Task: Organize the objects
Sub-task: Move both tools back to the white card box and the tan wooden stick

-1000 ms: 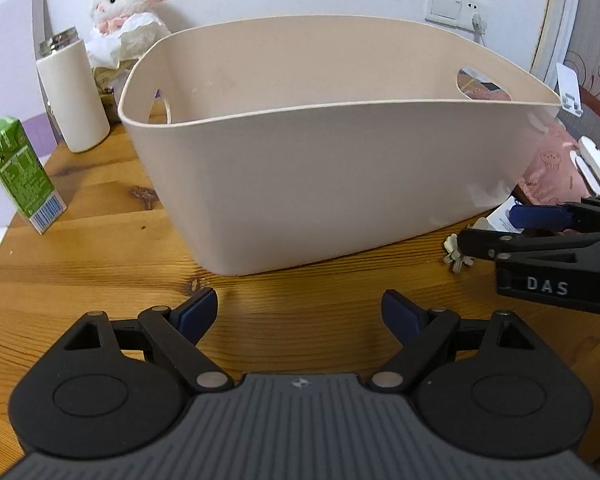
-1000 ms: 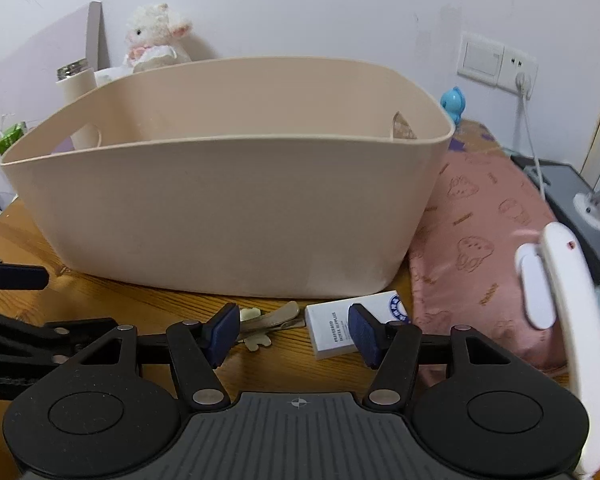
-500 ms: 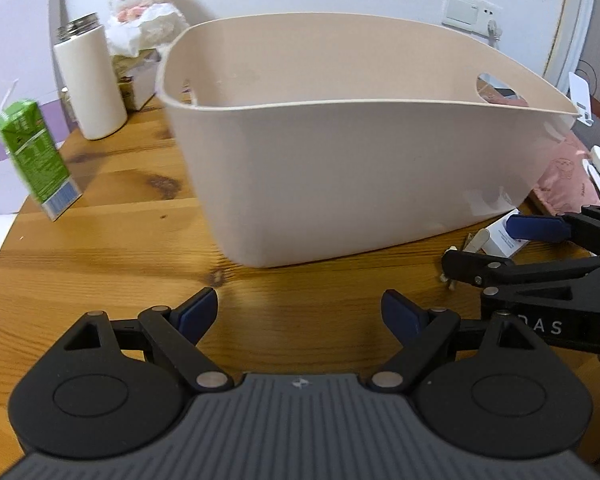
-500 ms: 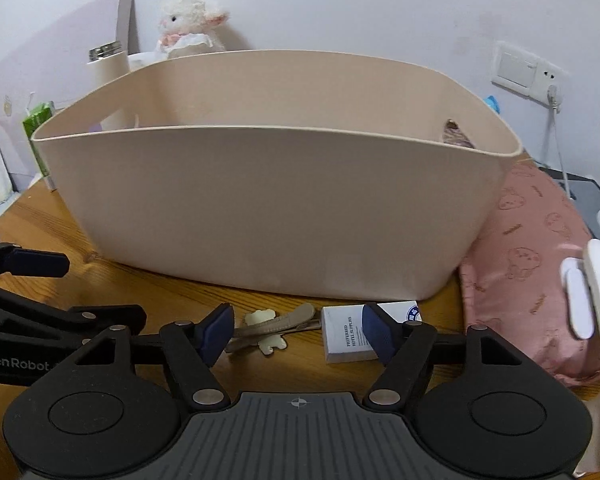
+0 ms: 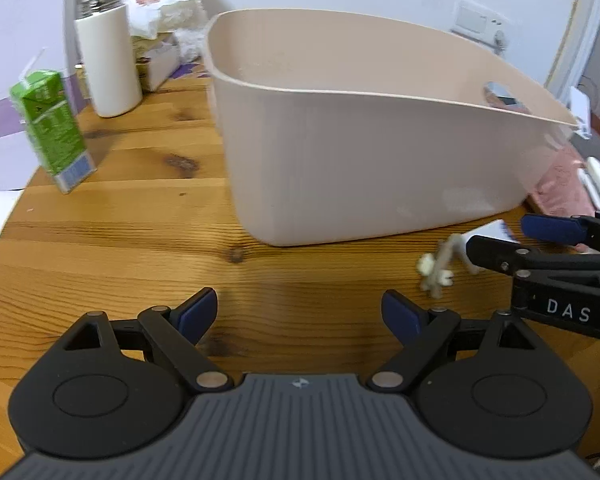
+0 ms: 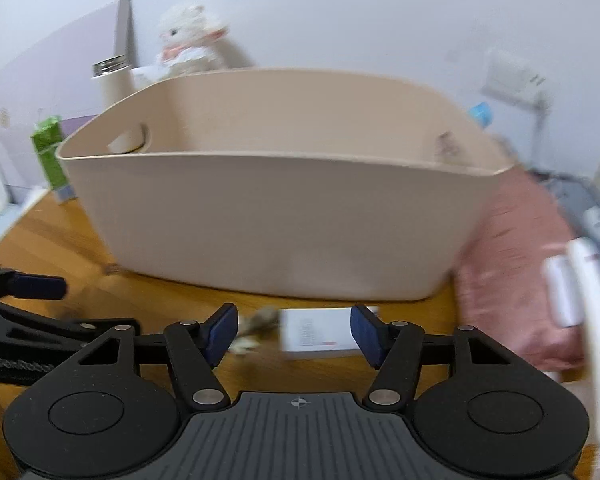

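Low in the right wrist frame, a white box (image 6: 320,334) lies blurred on the table (image 6: 80,276) below the beige bin (image 6: 268,220), long side across, between the spread right hand-held gripper (image 6: 294,334). Beside it lies a smeared, unidentifiable pale object (image 6: 256,330). The left hand-held gripper (image 5: 300,314) hovers spread, empty, tilted downward.

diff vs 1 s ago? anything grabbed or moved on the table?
Nothing grabbed or let go. Both views swung left: the basket now sits further right in frame. Right gripper is open over the small white box; left gripper open, empty. Carton, bottle and key unmoved.
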The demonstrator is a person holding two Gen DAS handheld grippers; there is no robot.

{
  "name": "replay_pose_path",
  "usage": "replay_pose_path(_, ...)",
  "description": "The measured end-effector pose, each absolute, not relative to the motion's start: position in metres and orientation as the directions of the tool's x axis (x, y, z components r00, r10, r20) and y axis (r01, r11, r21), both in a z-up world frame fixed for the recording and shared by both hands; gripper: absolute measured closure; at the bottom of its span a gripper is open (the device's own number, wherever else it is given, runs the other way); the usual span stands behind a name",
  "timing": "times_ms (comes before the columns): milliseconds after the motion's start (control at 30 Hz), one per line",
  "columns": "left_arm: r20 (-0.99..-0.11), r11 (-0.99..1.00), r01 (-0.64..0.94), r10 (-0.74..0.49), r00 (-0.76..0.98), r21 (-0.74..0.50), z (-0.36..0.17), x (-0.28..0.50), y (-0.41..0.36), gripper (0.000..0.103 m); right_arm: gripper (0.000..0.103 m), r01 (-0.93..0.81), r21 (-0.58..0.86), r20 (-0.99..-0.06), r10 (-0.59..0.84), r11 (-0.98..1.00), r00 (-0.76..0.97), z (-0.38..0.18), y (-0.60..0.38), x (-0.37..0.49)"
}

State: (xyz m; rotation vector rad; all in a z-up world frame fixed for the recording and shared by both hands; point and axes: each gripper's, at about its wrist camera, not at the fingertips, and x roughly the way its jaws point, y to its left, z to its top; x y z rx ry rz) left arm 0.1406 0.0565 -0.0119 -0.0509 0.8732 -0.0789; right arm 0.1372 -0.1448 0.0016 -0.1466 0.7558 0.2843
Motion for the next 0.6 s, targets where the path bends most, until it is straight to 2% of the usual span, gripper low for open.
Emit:
replay_pose_path(200,-0.751,0.982,0.169,-0.174,0.637,-0.084,-0.011,0.144,0.028,0.013,0.034,-0.257,-0.095,-0.726,0.109,0.962,0.679,-0.009,-0.169,0.130)
replay_pose_path(400,-0.745,0.954,0.284,-0.260,0.614,-0.099,-0.017,0.154,0.002,0.014,0.034,-0.263,-0.087,-0.751,0.111,0.961,0.651,-0.020,-0.183,0.129)
replay_pose_path(600,-0.748,0.961,0.255,-0.247,0.616,-0.107,-0.026,0.172,-0.007,0.017,0.028,-0.290,-0.068,-0.757,0.140,0.955,0.639,-0.024,-0.184,0.131)
